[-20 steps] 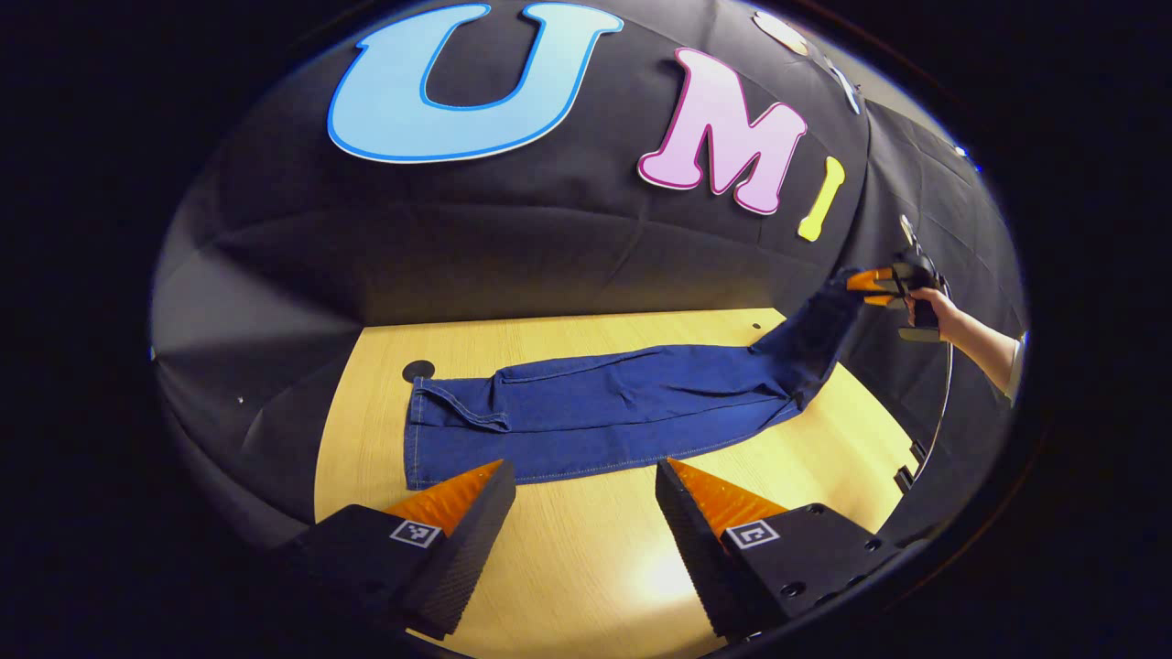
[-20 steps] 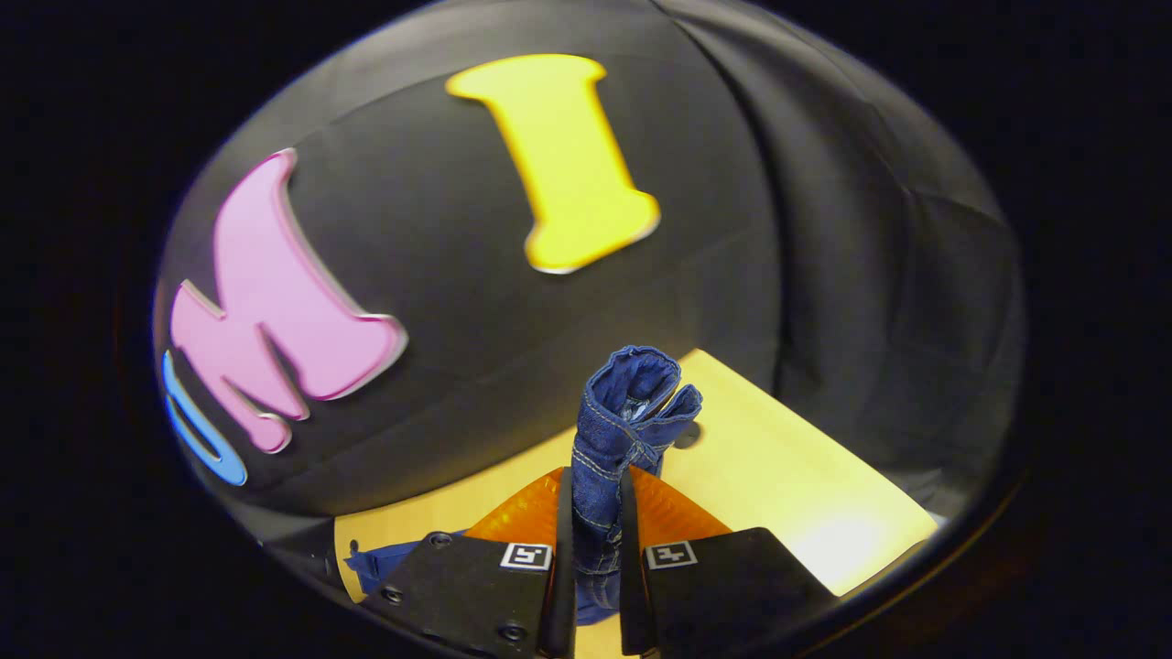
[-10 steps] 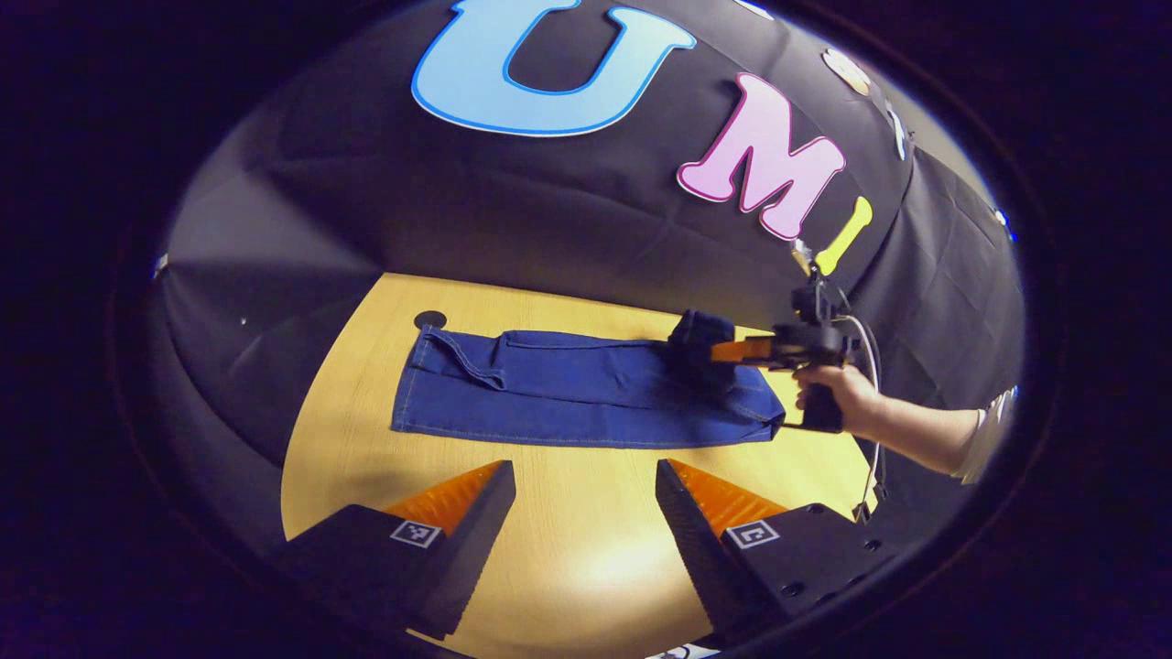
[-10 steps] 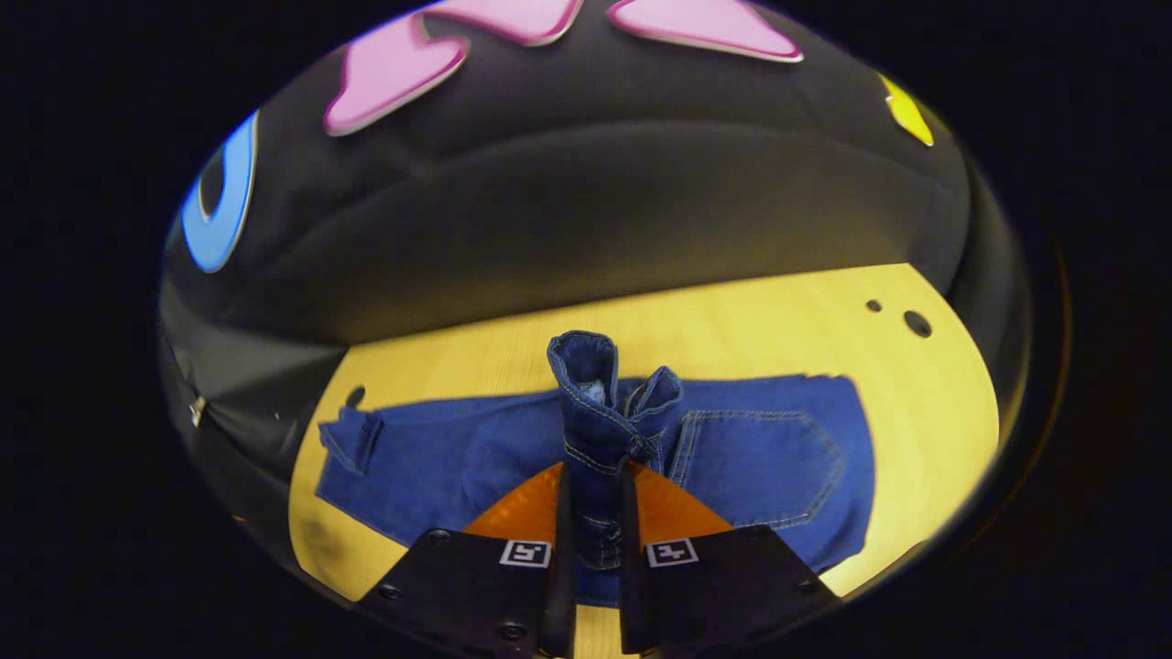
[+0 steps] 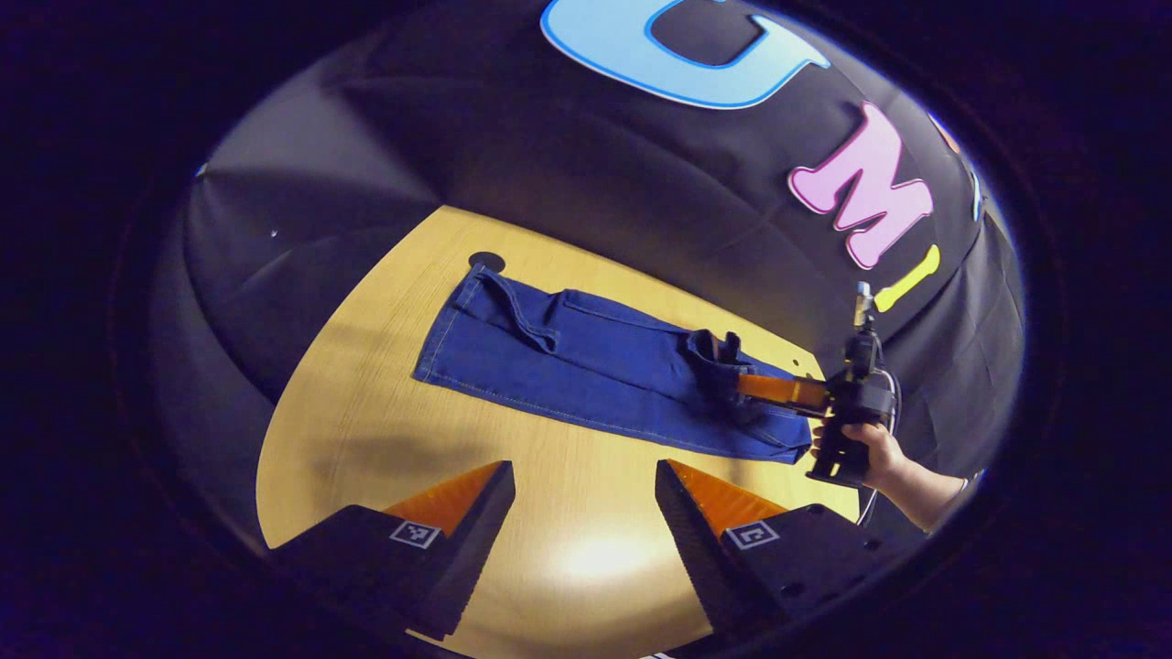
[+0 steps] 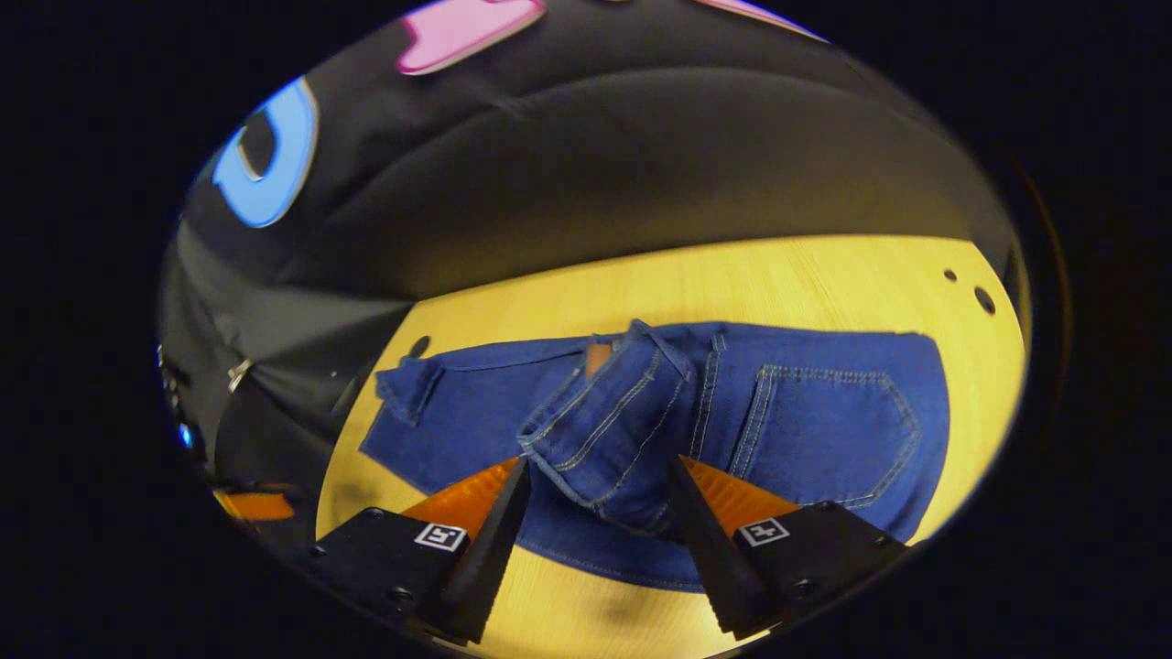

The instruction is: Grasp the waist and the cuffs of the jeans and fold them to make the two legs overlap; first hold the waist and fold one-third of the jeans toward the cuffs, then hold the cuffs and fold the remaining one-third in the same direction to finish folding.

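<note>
Jeans (image 5: 586, 375) lie flat on the pale wood tabletop (image 5: 385, 439), long axis running from the far-left end, by a small dark hole in the tabletop (image 5: 486, 261), to the near-right end.

Right tool (image 6: 595, 494): fingers spread apart. A bunched fold of denim (image 6: 609, 426) sits between them, resting on the flat layer below. Whether either finger touches the cloth is hard to judge; neither looks to press on it, so I read the fold as let go. In the left gripper view the same tool (image 5: 732, 371), held by a hand (image 5: 874, 448), reaches over the near-right end of the jeans.

Left tool (image 5: 586, 494): fingers apart, holding nothing, above bare tabletop just short of the long near edge of the jeans.

Key relation: the unfolded end lies far-left, ahead of the left tool and well apart from the right one. The left hand is the nearer for it.

Material: dark blue denim, stiff enough to hold a rounded crease, pale contrast stitching, a patch pocket (image 6: 824, 430) facing up. Tabletop smooth, light grain, some glare.
</note>
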{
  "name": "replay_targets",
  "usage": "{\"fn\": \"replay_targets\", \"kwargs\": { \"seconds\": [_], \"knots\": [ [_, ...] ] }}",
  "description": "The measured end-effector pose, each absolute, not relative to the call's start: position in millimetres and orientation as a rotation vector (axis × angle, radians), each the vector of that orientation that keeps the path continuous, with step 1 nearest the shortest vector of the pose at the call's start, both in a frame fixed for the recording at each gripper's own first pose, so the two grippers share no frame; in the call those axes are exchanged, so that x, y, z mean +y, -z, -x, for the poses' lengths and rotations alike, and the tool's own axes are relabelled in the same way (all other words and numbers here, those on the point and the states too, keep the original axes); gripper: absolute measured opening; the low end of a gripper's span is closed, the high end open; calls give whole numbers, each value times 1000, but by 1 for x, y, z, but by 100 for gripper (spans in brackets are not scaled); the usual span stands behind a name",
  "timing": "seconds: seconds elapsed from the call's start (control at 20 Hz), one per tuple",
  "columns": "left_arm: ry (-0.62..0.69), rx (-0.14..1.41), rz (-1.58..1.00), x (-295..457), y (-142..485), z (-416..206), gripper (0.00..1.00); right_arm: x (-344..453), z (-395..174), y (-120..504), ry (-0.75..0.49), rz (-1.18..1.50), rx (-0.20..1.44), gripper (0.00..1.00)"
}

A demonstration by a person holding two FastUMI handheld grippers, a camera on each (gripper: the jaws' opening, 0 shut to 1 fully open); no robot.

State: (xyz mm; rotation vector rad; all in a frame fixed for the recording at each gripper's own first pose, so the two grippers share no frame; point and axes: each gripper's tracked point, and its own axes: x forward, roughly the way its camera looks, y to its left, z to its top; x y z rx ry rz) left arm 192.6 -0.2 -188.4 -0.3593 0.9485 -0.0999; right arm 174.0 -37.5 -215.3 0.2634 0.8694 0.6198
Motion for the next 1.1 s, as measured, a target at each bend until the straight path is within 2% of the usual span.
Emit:
{"fn": "replay_targets", "kwargs": {
  "seconds": [0.2,0.35,0.6,0.65,0.9,1.0,1.05,1.1],
  "knots": [
    [75,1031,370,18,206,-221,97,-75,-119,156,-724,-235,731,92],
    [32,1026,376,47,204,-281,97,-120,-88,142,-699,-256,741,91],
    [-39,1047,488,68,212,-386,97,-183,-68,157,-602,-310,806,91],
    [-30,1073,487,69,223,-394,97,-194,-66,159,-585,-323,817,91],
    [-169,1193,354,102,265,-397,97,-223,-66,179,-559,-280,863,91],
    [-163,1214,289,108,270,-400,97,-222,-65,183,-567,-270,881,91],
    [-147,1258,236,106,274,-394,100,-220,-64,185,-575,-271,894,91],
    [-153,1294,179,105,275,-393,96,-216,-63,187,-584,-278,905,91]
  ]
}}
